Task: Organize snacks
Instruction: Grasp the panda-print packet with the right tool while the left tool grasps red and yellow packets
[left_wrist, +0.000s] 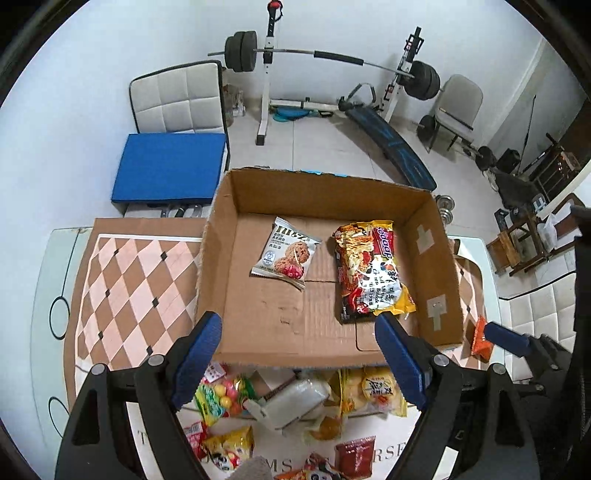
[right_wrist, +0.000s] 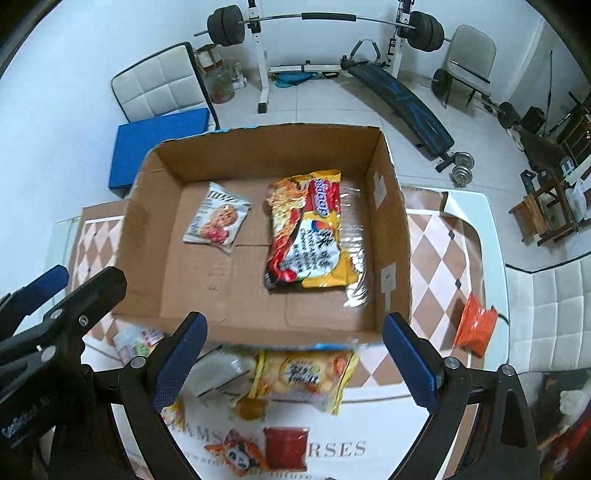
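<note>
A cardboard box (left_wrist: 325, 343) (right_wrist: 258, 325) sits open on the tabletop (left_wrist: 48, 266) (right_wrist: 491, 229), and two snacks already lie flat on its floor. The cookie pack (left_wrist: 286, 254) (right_wrist: 218, 218) is toward the left, and the noodle bag (left_wrist: 369, 269) (right_wrist: 308, 236) lies just beside it on the right, the two apart.

More snacks lie loose on the tabletop in front of the box's near wall: a yellow bag (left_wrist: 376, 391) (right_wrist: 306, 376), a white pack (left_wrist: 291, 402) (right_wrist: 218, 373), a candy pack (left_wrist: 218, 398), a red packet (left_wrist: 356, 454) (right_wrist: 286, 448) and a few smaller ones partly hidden by the jaws. An orange pack (left_wrist: 482, 338) (right_wrist: 474, 325) lies on the tabletop to the right of the box, outside it.

The left gripper (left_wrist: 299, 365) hangs over the box's near wall, jaws spread wide and holding nothing. The right gripper (right_wrist: 291, 360) hangs just beside it, likewise over the near wall, jaws wide apart and empty.

A checkered mat (left_wrist: 125, 280) (right_wrist: 439, 236) covers the tabletop under the box. Behind stand a white chair (left_wrist: 177, 96) (right_wrist: 159, 88), a blue pad (left_wrist: 170, 171) (right_wrist: 147, 144) and a barbell rack (left_wrist: 325, 59) (right_wrist: 325, 22).
</note>
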